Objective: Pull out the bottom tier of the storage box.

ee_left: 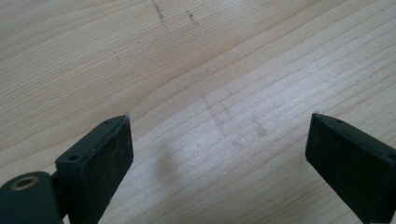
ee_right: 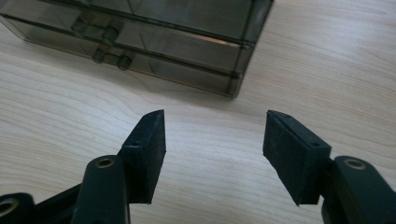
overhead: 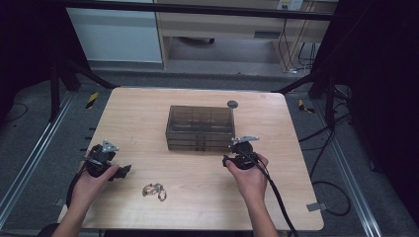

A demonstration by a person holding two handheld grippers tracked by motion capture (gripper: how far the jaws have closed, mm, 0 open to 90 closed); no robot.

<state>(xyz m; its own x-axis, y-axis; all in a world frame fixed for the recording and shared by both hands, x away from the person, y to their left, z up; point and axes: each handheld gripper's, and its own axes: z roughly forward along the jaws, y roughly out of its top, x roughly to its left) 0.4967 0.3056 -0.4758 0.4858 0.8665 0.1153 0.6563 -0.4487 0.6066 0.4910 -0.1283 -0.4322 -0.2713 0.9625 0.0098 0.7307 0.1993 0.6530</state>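
Grippers at rest, both agape and empty; work judged not yet begun.

Left gripper [ee_left: 219, 149]: jaws wide over bare wood, near the table's left edge. Right gripper [ee_right: 212, 154]: jaws spread, just short of the smoky drawer box [ee_right: 154, 37], drawers shut. Small metal trinket [overhead: 154, 191] lies untouched near the front edge, between the hands. Dark round disc [overhead: 232, 103] behind the box. Pale wooden table [overhead: 296, 163]; grey floor, trailing cables, cabinets beyond.
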